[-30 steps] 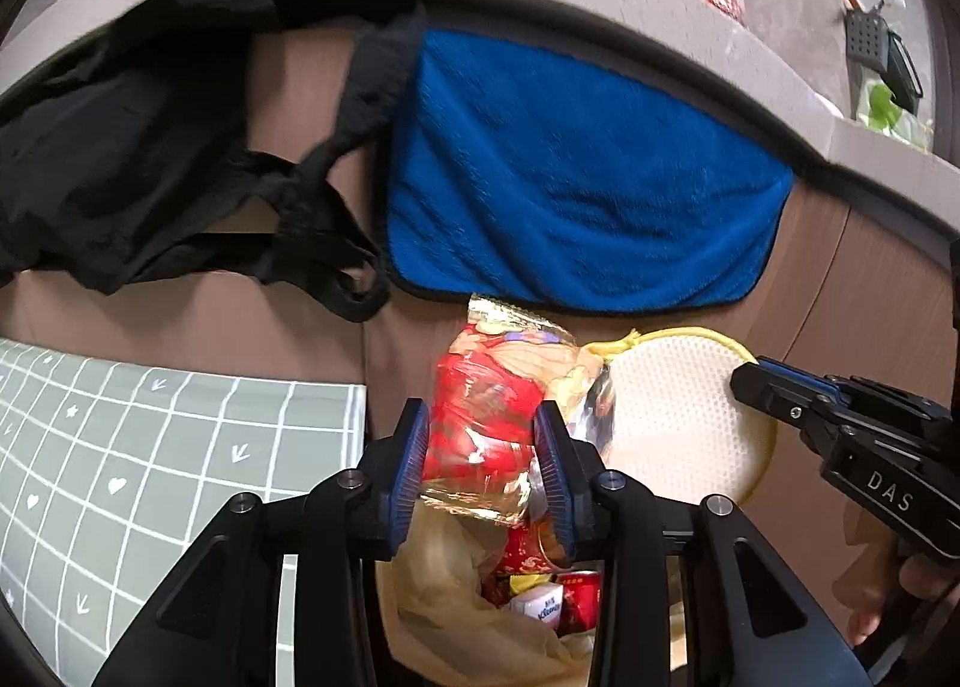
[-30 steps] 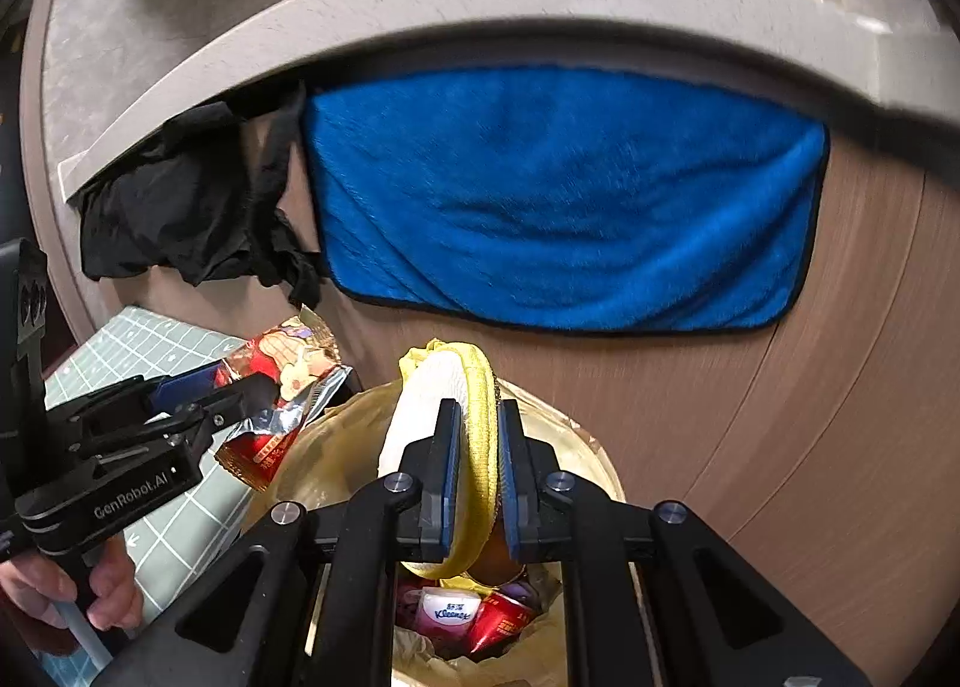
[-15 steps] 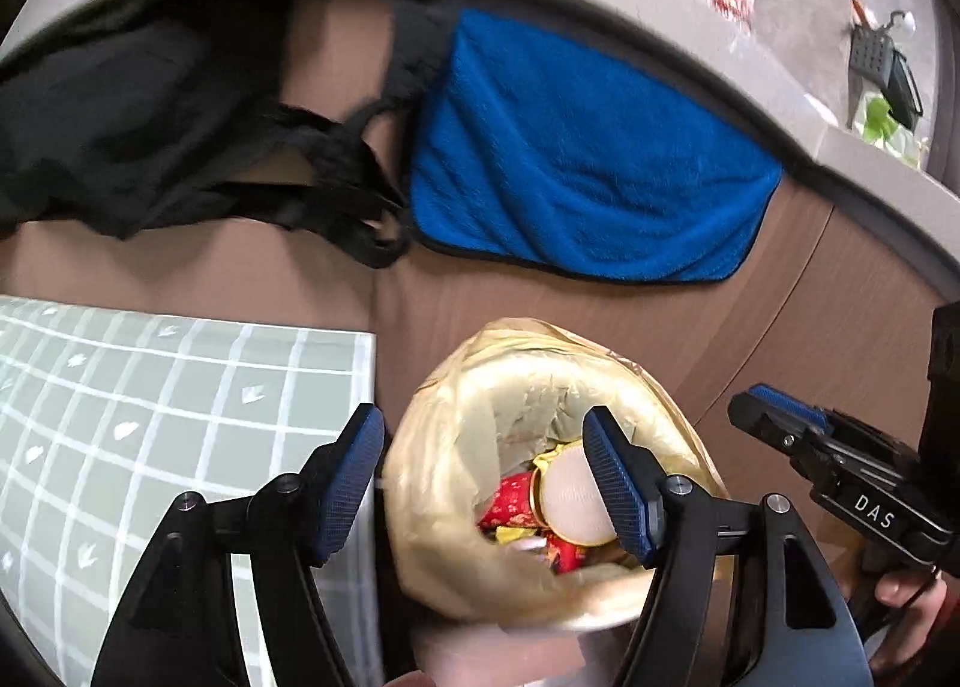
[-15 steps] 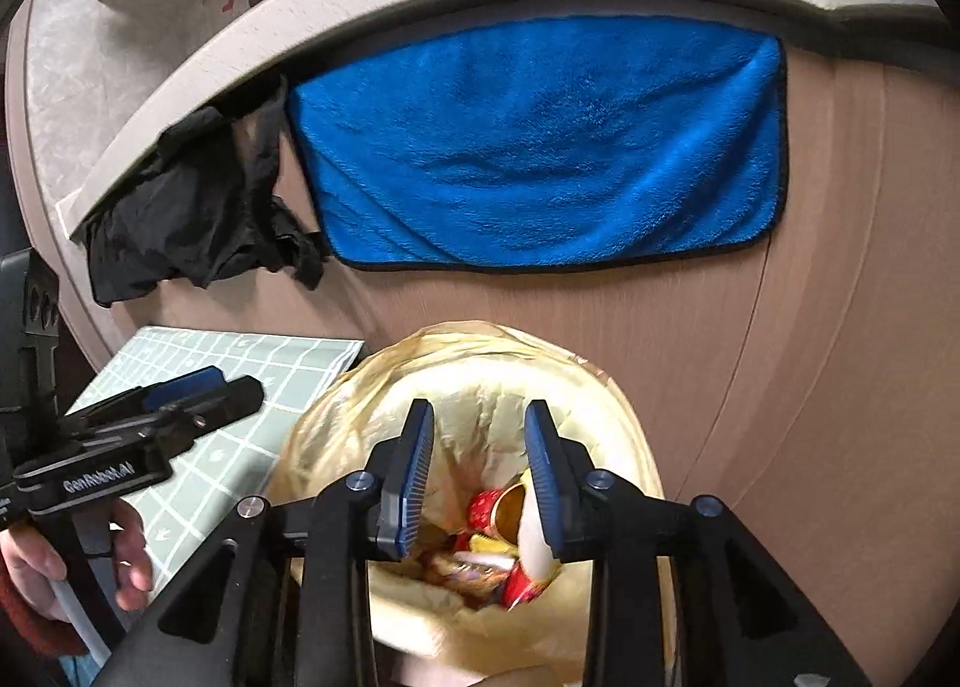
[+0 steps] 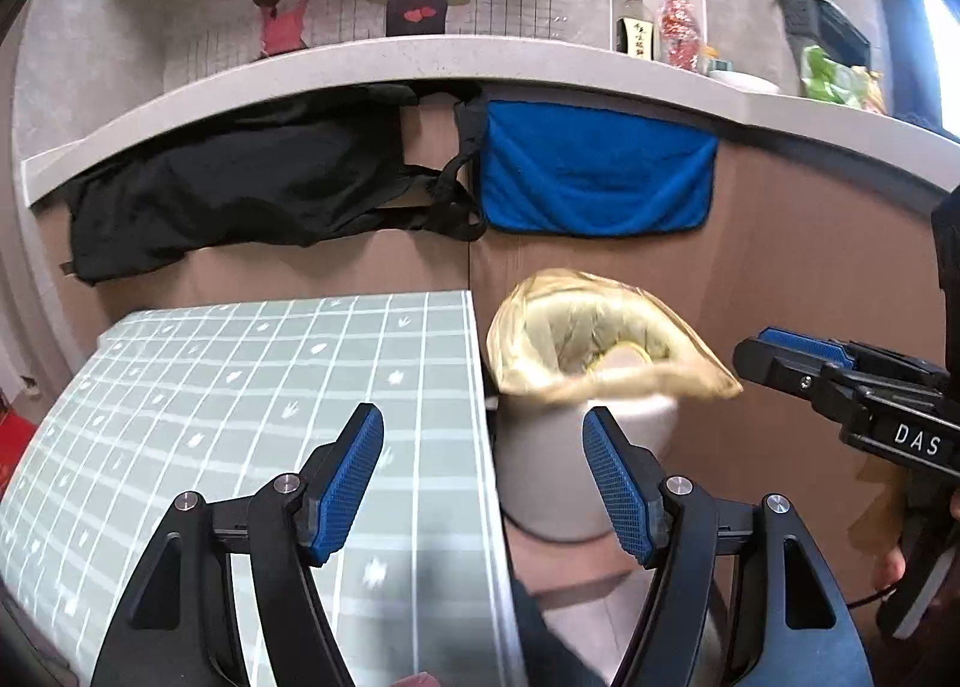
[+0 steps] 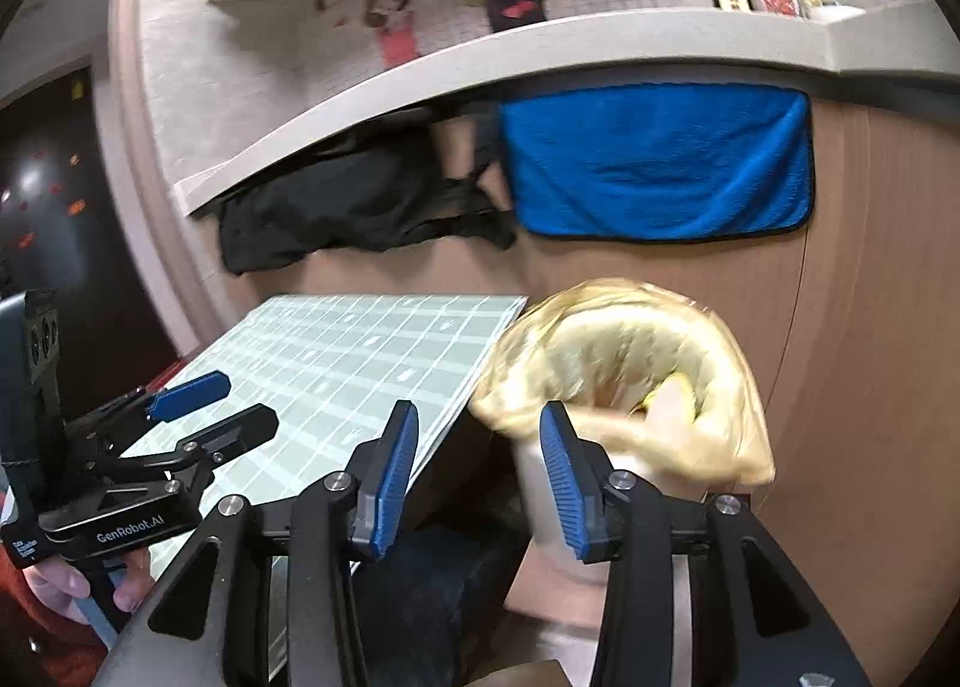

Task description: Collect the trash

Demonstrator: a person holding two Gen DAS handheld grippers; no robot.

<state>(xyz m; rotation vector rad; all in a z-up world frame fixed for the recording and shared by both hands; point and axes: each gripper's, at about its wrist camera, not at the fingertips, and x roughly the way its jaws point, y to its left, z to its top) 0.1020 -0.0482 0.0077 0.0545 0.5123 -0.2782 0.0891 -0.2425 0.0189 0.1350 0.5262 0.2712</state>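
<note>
While right gripper [image 6: 477, 471] opens empty, left gripper [image 5: 483, 477] wide, empty; 1 bin [image 5: 576, 483].

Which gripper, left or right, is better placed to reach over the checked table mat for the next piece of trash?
Left, probably. The left gripper is open and empty, partly over the table mat. The right gripper, jaws opening and empty, sits past the mat's edge towards the lined bin. No trash shows on the mat.

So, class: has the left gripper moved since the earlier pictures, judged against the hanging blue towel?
Yes. The left gripper has pulled back: the blue towel and the yellow-lined white bin look smaller and farther.
</note>
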